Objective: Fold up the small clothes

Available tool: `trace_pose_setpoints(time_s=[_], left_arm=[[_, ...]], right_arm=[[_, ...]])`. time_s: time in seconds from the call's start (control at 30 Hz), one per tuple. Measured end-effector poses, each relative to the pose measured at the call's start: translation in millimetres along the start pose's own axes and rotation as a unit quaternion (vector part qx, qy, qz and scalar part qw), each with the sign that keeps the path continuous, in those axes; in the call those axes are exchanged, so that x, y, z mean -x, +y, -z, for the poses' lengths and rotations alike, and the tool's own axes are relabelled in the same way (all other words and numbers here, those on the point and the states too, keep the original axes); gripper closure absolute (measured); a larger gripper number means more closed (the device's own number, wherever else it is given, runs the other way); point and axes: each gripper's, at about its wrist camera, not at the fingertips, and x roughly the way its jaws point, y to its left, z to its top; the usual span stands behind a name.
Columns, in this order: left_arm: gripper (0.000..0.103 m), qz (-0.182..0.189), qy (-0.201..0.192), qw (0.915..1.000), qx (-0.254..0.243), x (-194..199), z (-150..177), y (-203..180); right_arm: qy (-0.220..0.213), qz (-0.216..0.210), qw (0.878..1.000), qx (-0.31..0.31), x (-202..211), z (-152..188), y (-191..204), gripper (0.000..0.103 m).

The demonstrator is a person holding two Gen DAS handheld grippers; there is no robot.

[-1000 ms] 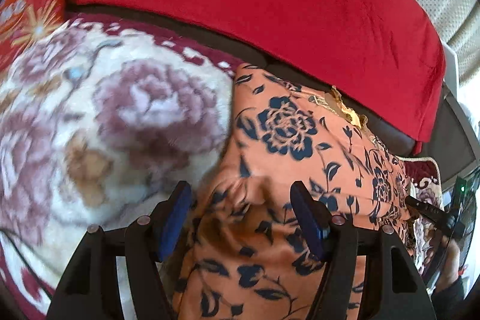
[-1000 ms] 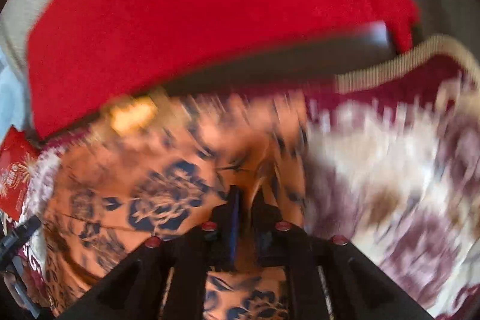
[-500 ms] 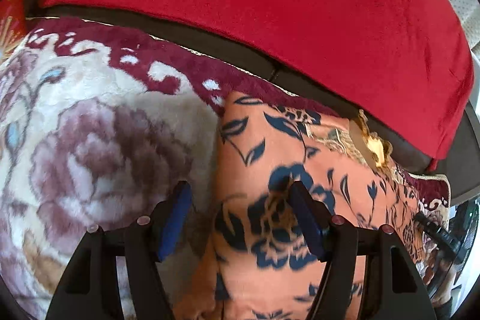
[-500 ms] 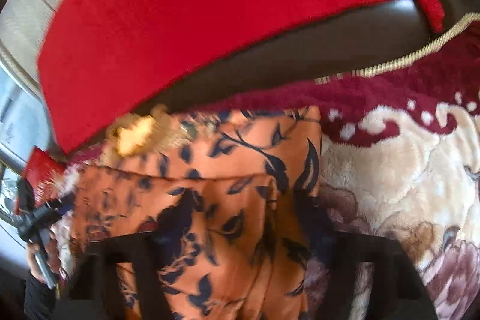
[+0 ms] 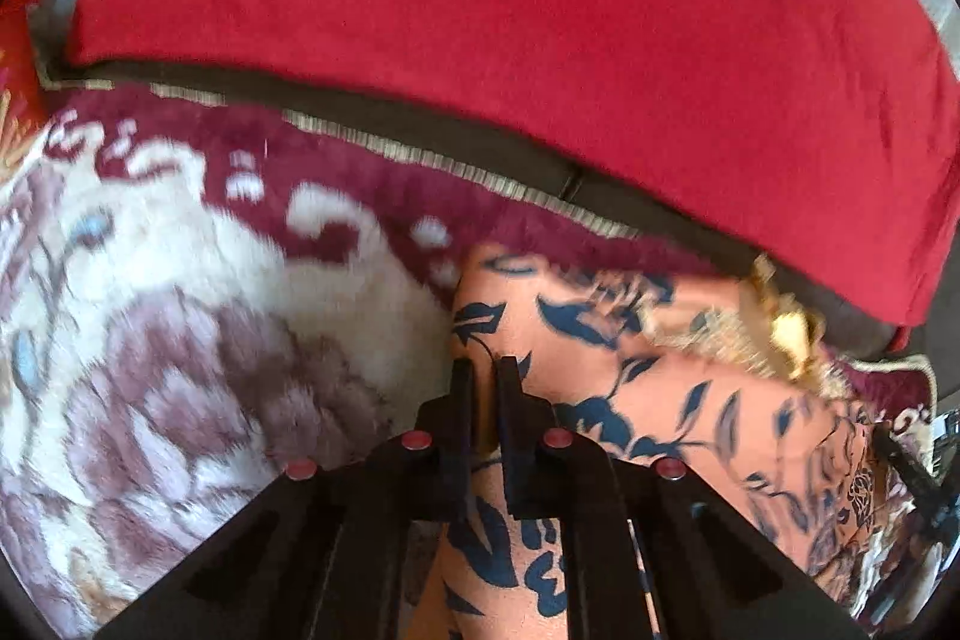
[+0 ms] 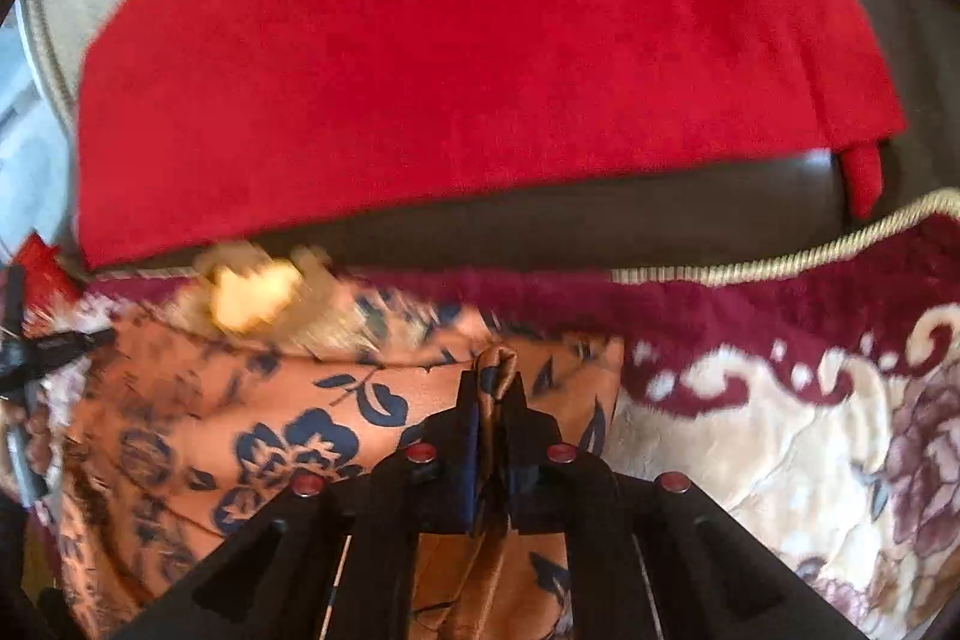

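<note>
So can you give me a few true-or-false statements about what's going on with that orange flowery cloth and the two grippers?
1. The right gripper pinches a fold of the orange floral garment. True.
2. The garment lies on a bare wooden floor. False: it lies on a plush floral blanket.
3. A red cloth drapes behind the blanket. True.
4. The left gripper gapes wide. False: it is closing on the garment's edge.

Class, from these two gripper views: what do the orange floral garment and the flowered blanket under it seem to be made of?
Orange floral garment: probably thin satin-like woven cloth; it shines faintly and bunches into a narrow fold. Flowered blanket: likely plush fleece; its surface looks thick, fuzzy and matte.
</note>
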Motion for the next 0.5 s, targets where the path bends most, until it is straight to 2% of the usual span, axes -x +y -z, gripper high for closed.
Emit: trace_pose_setpoints(time_s=[0.07,0.1,0.13,0.17,0.2,0.23,0.27,0.3,0.37,0.43,0.47,0.5], left_arm=[[0.086,-0.005,-0.001,1.0,0.004,3,6,2],[0.081,-0.002,-0.01,0.9999,0.011,11,8,4],[0.079,-0.001,-0.016,0.9998,0.015,19,10,6],[0.077,0.002,-0.024,0.9996,0.018,31,12,9],[0.075,0.005,-0.029,0.9994,0.019,40,14,10],[0.073,0.012,-0.037,0.999,0.02,51,18,11],[0.067,0.018,-0.044,0.9987,0.019,61,22,12],[0.061,0.019,-0.047,0.9986,0.016,66,22,13],[0.057,0.026,-0.058,0.9979,0.012,84,34,12],[0.051,0.03,-0.058,0.9978,0.004,91,44,4],[0.045,0.036,-0.058,0.9977,0.002,96,51,2],[0.041,0.039,-0.058,0.9975,0.002,101,60,1]], right_arm=[[0.031,0.012,0.999,-0.001,-19,11,-1,0.085],[0.021,0.018,1.0,-0.004,-17,17,-1,0.074],[0.01,0.023,1.0,-0.012,-9,19,-2,0.042],[0.006,0.018,1.0,-0.023,-1,20,-4,0.022],[-0.006,0.001,0.999,-0.042,16,21,-8,0.011],[-0.019,0.002,0.999,-0.049,29,22,-9,0.011],[-0.027,0.004,0.998,-0.053,40,22,-9,0.011],[-0.042,-0.004,0.997,-0.062,55,23,-10,0.011],[-0.057,-0.036,0.994,-0.084,74,25,-12,0.011],[-0.054,-0.123,0.984,-0.115,86,33,-8,0.011],[-0.051,-0.157,0.978,-0.127,87,37,-6,0.011],[-0.035,-0.205,0.968,-0.142,85,45,-4,0.011]])
